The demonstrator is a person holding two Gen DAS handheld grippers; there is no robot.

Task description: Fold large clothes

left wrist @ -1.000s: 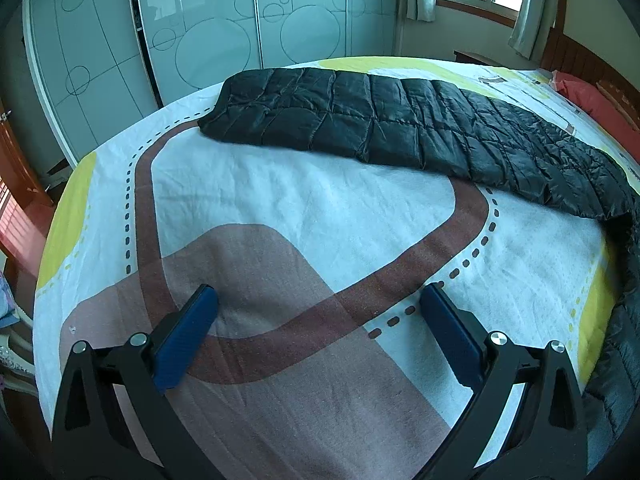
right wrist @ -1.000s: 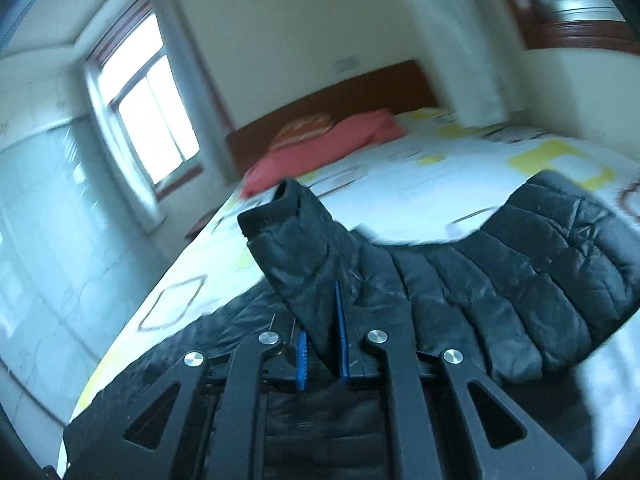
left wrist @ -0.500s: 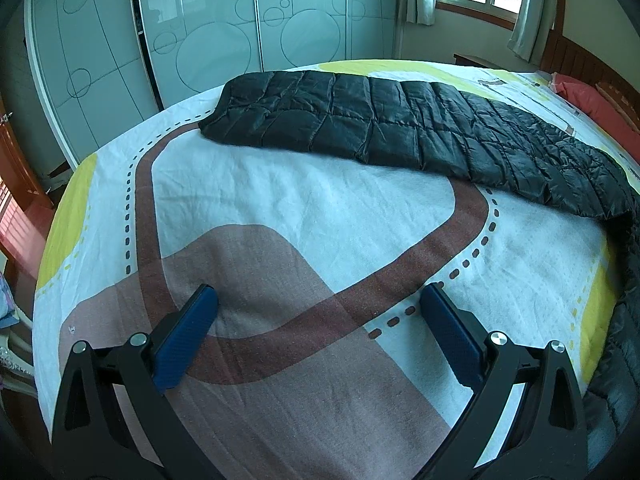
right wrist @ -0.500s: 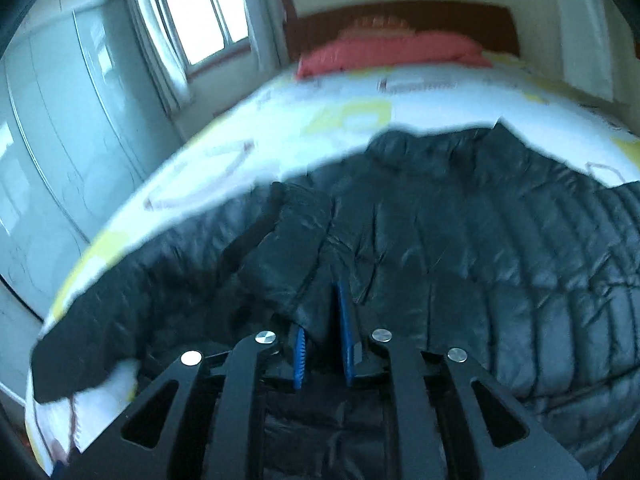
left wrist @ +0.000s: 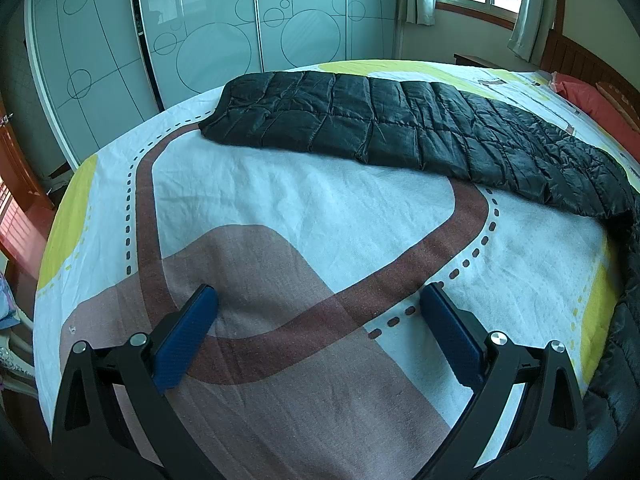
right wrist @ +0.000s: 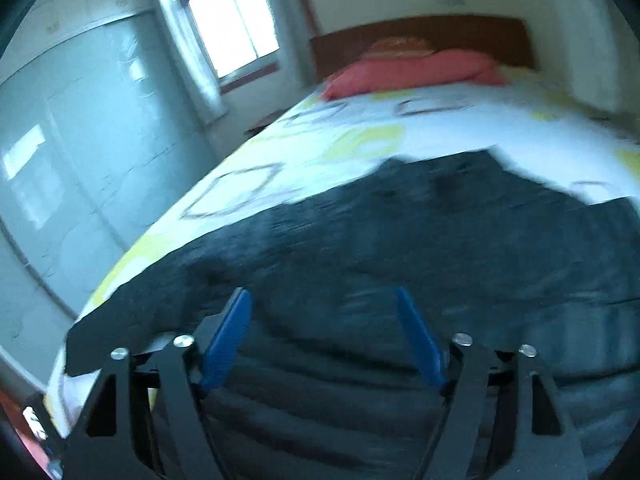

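A black quilted down jacket (left wrist: 400, 128) lies spread across the far half of the bed in the left wrist view, its right end running off the frame. My left gripper (left wrist: 320, 304) is open and empty, low over the patterned bedsheet, well short of the jacket. In the blurred right wrist view the jacket (right wrist: 440, 240) lies flat and fills the lower frame. My right gripper (right wrist: 322, 308) is open just above it and holds nothing.
The bedsheet (left wrist: 280, 208) has brown, white and yellow road patterns. Glass wardrobe doors (left wrist: 200, 32) stand beyond the bed's far edge. Red pillows (right wrist: 412, 72) and a wooden headboard (right wrist: 420, 36) are at the bed's head, with a window (right wrist: 232, 28) to the left.
My right gripper was shut on a raised fold of the jacket; it lowered it onto the jacket body and opened, letting go. The left gripper has barely moved.
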